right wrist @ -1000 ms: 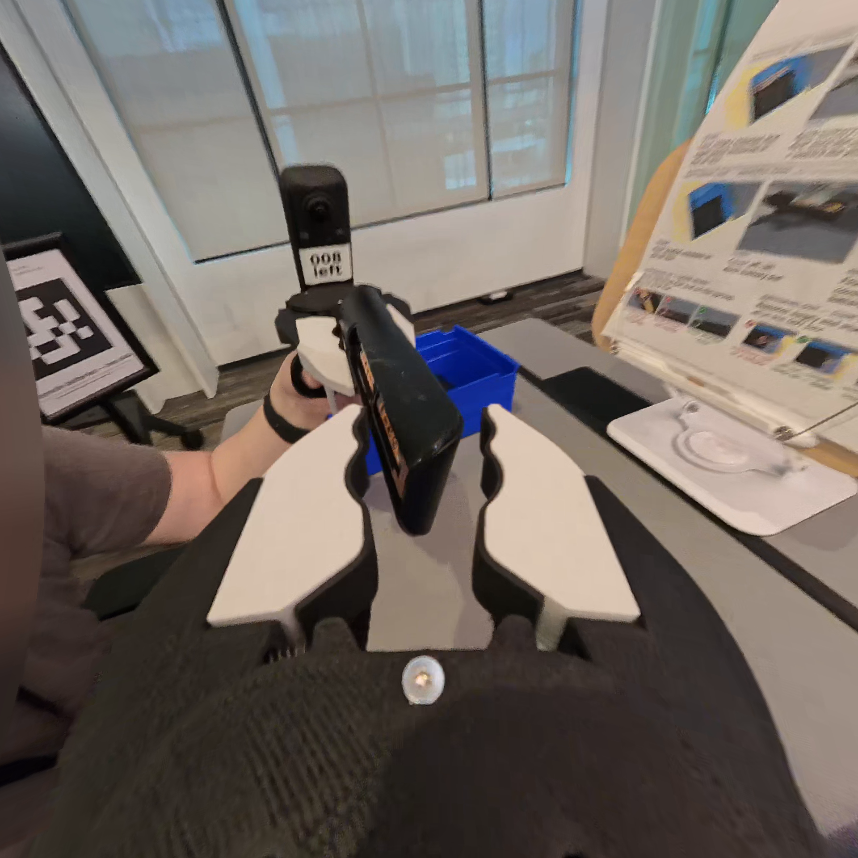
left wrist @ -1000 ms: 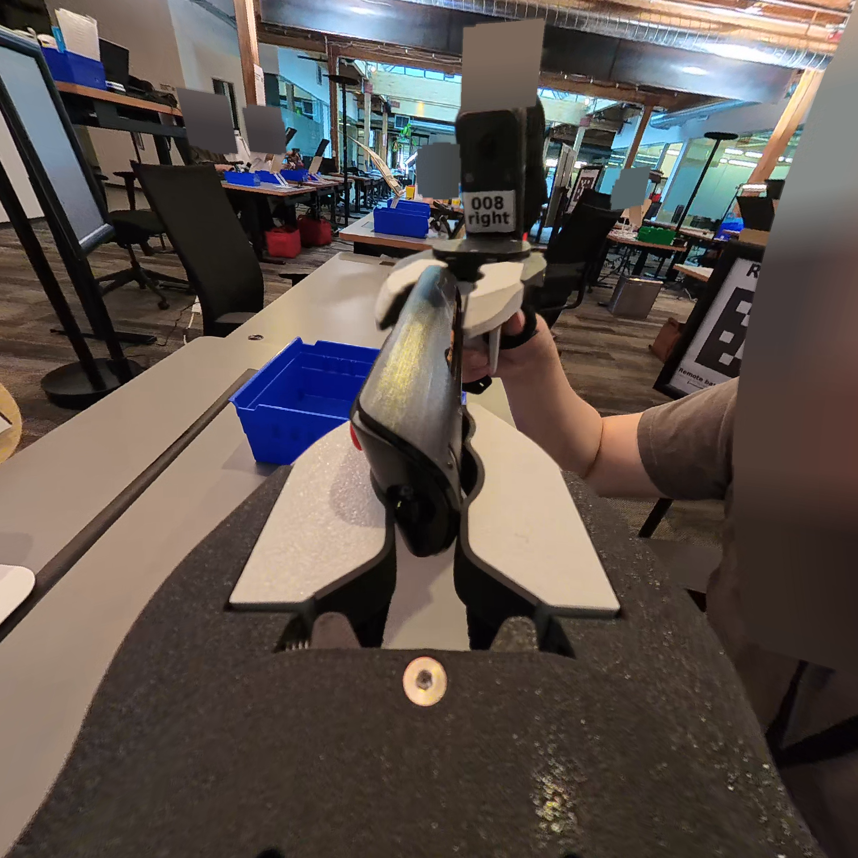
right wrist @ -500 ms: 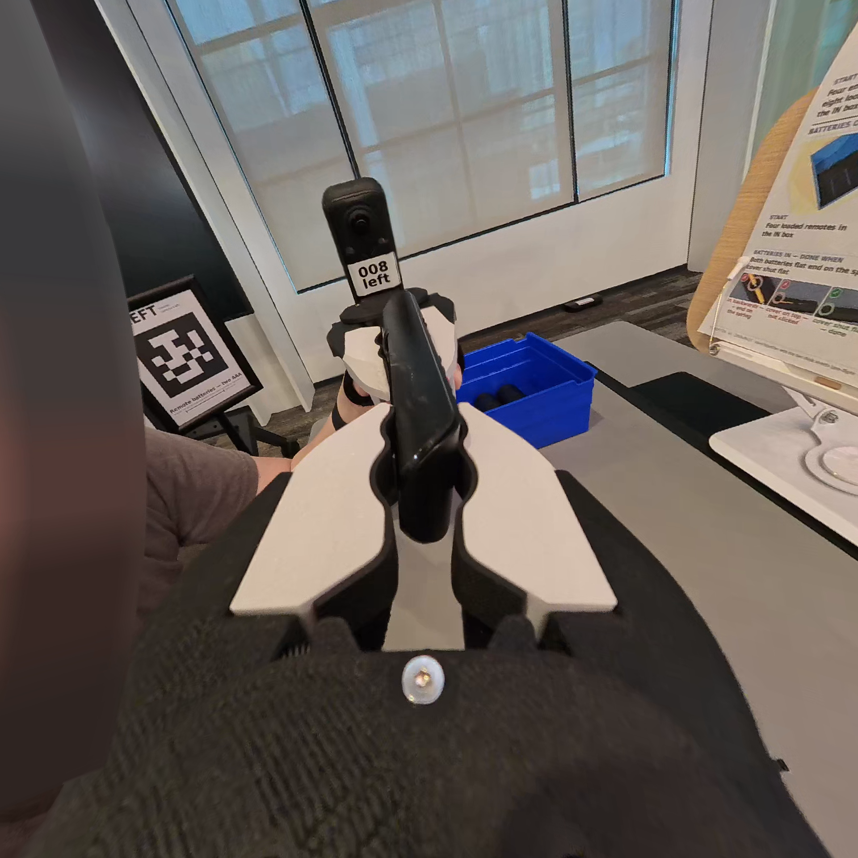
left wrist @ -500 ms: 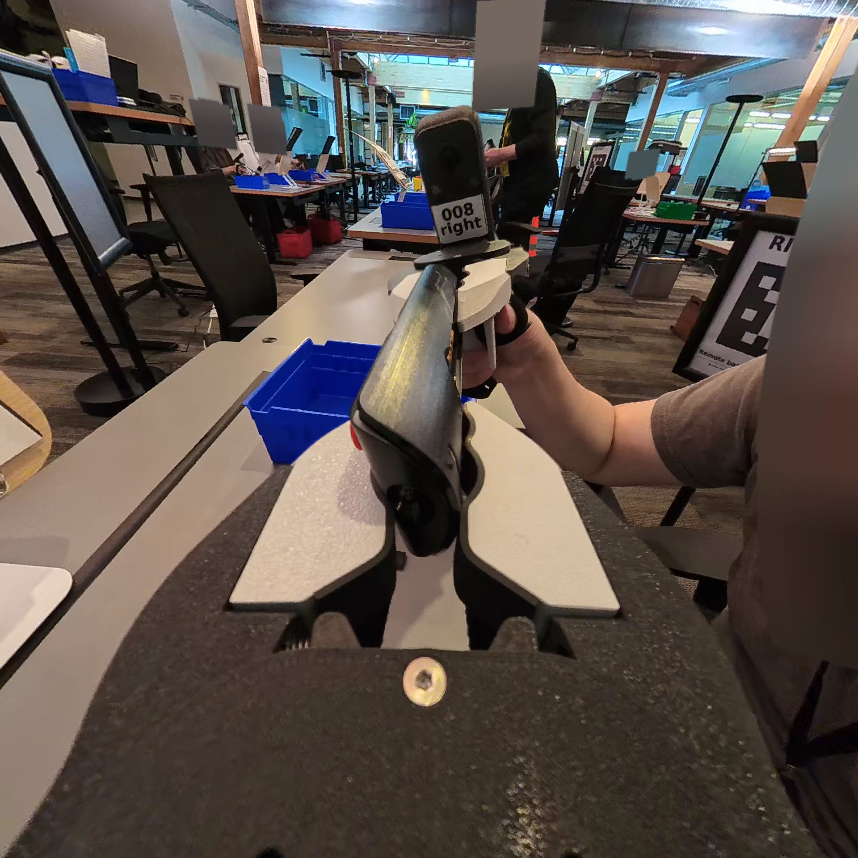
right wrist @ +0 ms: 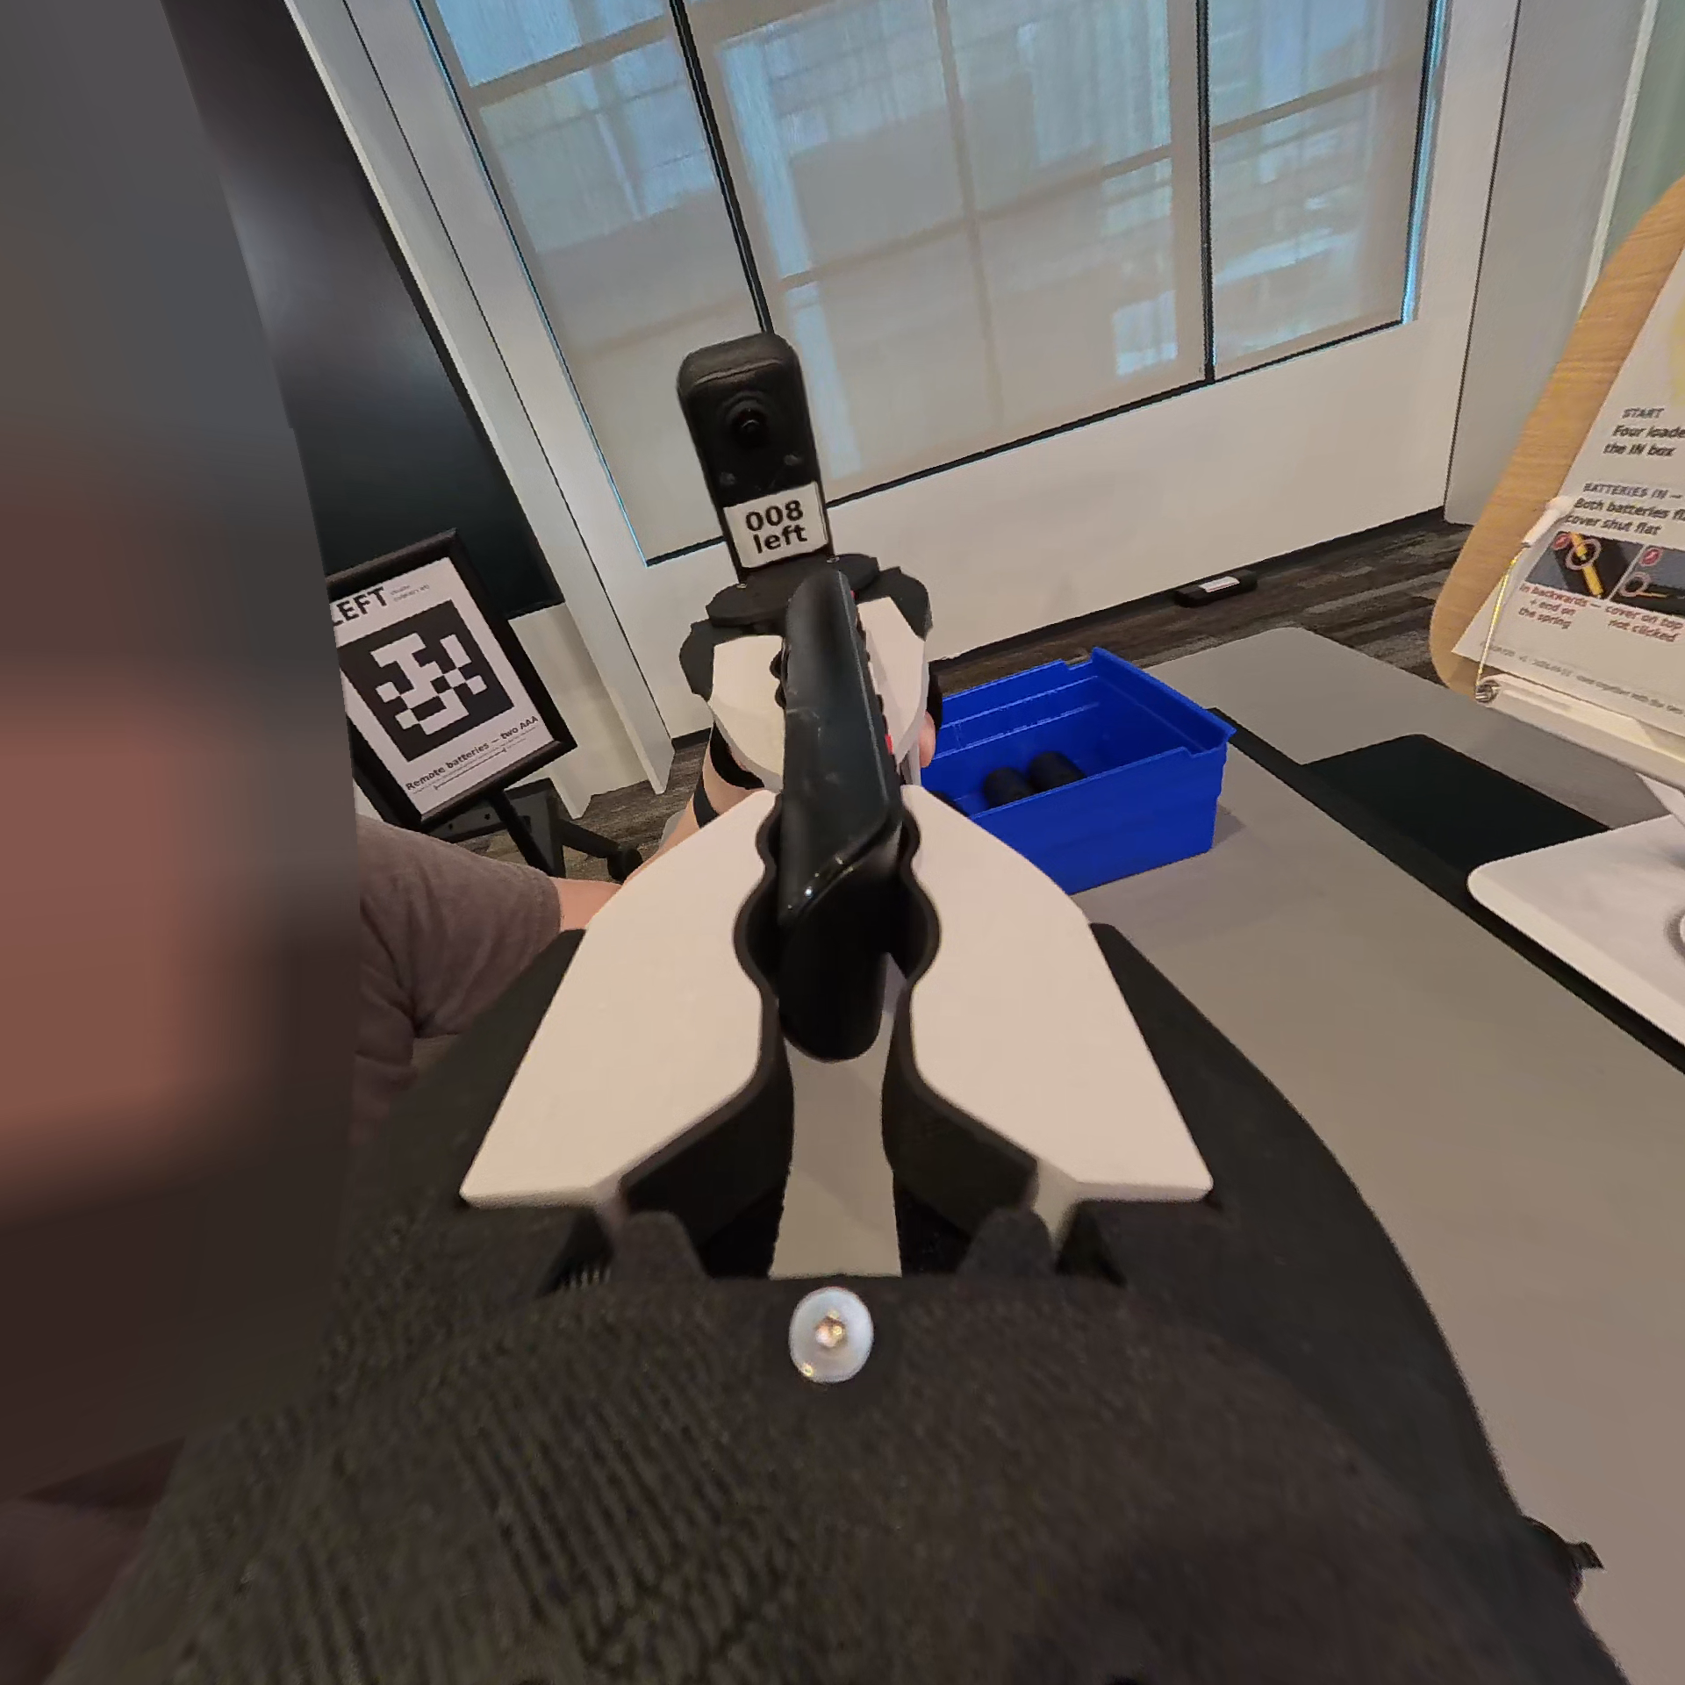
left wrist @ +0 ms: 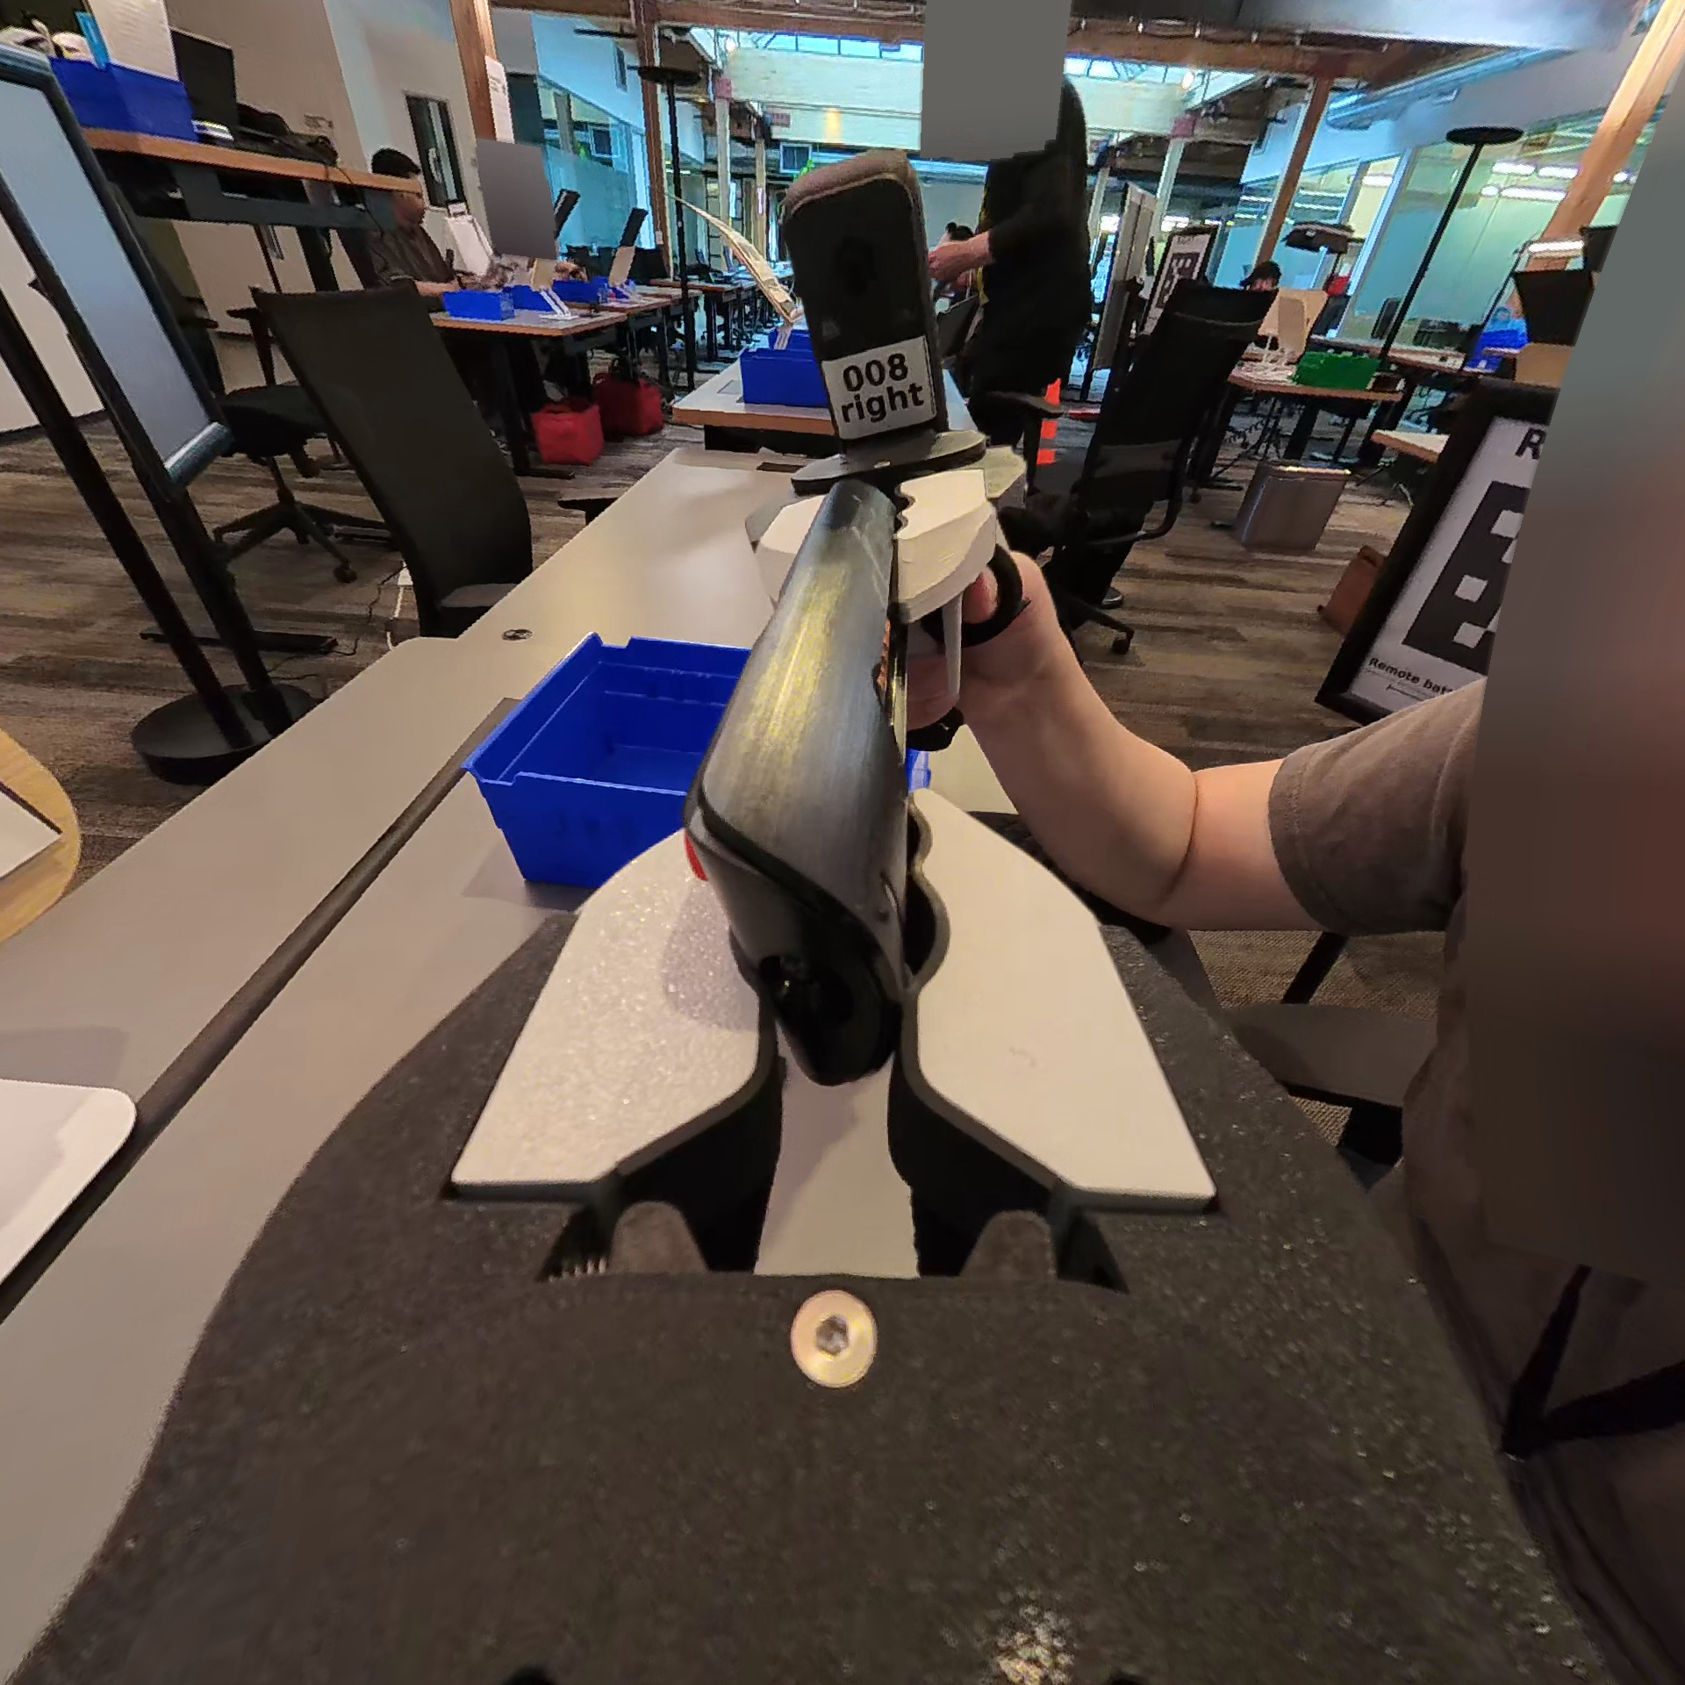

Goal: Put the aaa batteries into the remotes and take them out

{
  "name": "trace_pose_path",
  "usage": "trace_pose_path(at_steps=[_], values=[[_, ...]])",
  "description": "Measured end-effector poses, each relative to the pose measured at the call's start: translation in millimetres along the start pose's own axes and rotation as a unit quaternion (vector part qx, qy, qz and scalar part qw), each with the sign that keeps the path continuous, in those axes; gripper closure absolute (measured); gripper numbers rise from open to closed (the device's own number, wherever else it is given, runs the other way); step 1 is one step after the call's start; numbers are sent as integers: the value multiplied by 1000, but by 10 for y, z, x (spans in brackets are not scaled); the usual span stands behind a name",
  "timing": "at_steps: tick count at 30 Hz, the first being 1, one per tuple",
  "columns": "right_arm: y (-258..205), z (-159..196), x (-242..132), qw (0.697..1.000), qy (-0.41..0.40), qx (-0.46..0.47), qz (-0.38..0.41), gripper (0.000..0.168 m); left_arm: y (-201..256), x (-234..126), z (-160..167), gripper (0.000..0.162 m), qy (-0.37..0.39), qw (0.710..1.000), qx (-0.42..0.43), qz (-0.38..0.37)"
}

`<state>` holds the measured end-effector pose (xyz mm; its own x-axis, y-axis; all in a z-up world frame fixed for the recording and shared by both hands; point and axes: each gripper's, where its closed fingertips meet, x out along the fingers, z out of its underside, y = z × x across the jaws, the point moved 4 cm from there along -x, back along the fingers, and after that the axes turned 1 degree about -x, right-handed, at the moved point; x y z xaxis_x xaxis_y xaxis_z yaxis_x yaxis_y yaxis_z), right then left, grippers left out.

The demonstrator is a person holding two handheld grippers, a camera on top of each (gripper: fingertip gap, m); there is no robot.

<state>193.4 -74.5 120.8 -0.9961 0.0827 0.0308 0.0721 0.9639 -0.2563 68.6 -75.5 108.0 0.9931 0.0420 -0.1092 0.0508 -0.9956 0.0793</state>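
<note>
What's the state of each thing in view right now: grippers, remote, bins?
Left gripper: shut on one end of the remote.
Right gripper: shut on the other end.
Remote: black, held in the air between both grippers, above the table.
Blue bin in left wrist view: open-topped; nothing visible inside.
Blue bin in right wrist view: holds two dark rounded items.

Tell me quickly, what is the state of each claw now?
Left claw: closed on one end of the remote.
Right claw: closed on the other end of the same remote.

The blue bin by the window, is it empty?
Not empty: two dark rounded things lie inside the blue bin; what they are, cannot tell.
</note>
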Motion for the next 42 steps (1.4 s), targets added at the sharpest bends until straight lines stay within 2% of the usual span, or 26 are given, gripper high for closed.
trace_pose_path(at_steps=[10,15,24,34,42], values=[[39,25,16,1000,-6,6,-14,145,-17,-13,4,138,-2,1000,-1,-2],[119,-63,-34,998,39,0,52,144,-49,-23,-34,139,5,999,20,-48],[148,-56,-29,993,33,-17,109,134,-50,7,-33,138,3,997,34,-68],[69,-28,57,998,46,30,42,135,13,25,-38,138,0,997,62,-55],[-52,-80,56,999,48,10,18,140,81,14,-78,138,12,997,68,-37]])
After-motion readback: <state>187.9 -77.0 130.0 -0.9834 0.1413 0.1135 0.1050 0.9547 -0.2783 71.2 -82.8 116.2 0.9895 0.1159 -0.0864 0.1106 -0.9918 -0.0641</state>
